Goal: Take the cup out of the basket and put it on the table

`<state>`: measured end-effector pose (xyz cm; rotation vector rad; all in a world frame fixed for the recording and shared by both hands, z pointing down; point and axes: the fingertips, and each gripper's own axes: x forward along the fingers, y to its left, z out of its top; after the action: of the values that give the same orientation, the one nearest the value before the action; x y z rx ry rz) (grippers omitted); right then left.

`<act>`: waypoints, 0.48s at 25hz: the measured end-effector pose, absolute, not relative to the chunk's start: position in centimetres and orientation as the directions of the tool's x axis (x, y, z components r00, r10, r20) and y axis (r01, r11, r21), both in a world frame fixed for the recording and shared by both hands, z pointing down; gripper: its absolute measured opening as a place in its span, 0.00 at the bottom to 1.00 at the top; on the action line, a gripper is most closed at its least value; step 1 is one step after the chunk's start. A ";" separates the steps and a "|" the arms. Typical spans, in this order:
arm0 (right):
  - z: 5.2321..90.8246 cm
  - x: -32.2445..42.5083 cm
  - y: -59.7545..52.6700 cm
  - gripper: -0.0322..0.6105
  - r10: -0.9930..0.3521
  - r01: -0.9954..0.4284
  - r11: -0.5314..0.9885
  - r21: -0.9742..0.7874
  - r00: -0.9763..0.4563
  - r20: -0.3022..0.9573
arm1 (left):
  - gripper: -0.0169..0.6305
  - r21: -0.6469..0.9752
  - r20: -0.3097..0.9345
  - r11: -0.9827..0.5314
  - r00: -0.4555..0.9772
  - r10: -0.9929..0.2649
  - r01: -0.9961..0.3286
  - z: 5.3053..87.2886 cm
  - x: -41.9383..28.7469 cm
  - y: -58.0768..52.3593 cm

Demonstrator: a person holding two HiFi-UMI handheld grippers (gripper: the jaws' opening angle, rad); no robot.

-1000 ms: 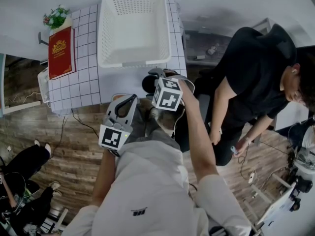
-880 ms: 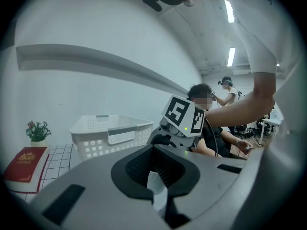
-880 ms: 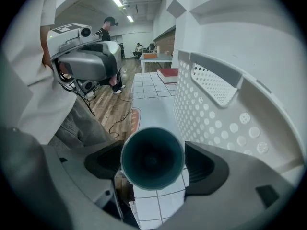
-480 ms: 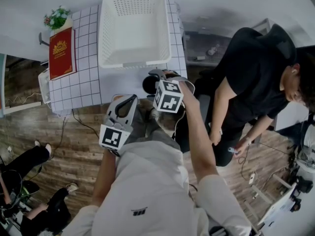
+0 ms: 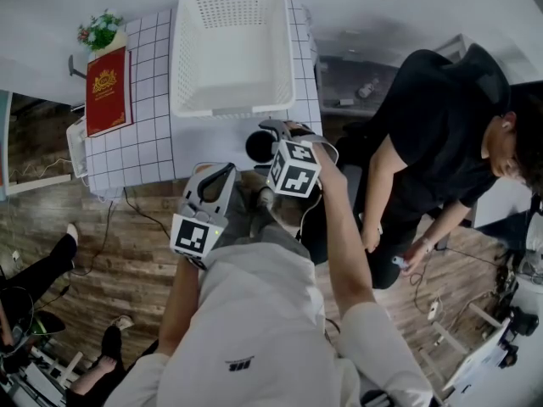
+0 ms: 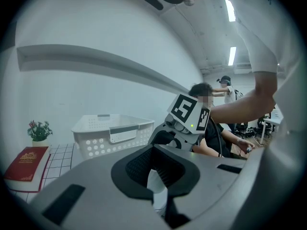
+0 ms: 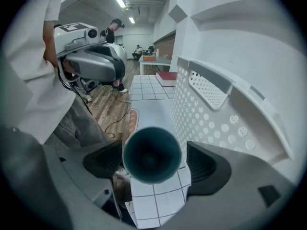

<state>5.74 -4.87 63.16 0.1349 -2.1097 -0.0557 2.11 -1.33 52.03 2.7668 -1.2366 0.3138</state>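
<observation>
- Cup (image 7: 152, 155): out of the basket (image 5: 231, 108), clamped in your right gripper (image 7: 152, 161) above the table's (image 5: 136, 142) near edge.
- Left gripper (image 6: 152, 172): jaws together, empty.
- Step: placing.
- Next: lower it upright, then release.

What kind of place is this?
Probably a lab or workshop: cables trail across the wood floor, machinery stands at the right edge, and there are more people and a bench farther back.

red book (image 5: 105, 90) w/ small plant (image 5: 99, 30) just behind — bystander (image 5: 441, 142) in black nearby
</observation>
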 end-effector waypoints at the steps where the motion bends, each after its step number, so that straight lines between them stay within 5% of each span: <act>1: 63.1 5.9 -4.8 0.68 -0.118 -0.074 0.993 0.093 -0.511 0.852 | 0.04 0.005 0.226 -0.666 0.649 -0.726 -0.746 52.0 2.2 -1.3; 7: 61.5 6.9 -4.1 0.68 -0.137 -0.115 0.989 0.088 -0.550 0.824 | 0.04 0.000 0.224 -0.663 0.647 -0.729 -0.748 51.8 2.3 -1.4; 12: 55.4 7.5 -3.9 0.67 -0.298 -0.281 0.951 0.131 -0.710 0.638 | 0.04 0.008 0.212 -0.645 0.632 -0.746 -0.764 50.9 1.9 -1.4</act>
<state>7.48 -3.91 55.39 0.4058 -2.3986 -0.0311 1.85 -1.35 50.87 2.7497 -1.2754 0.2900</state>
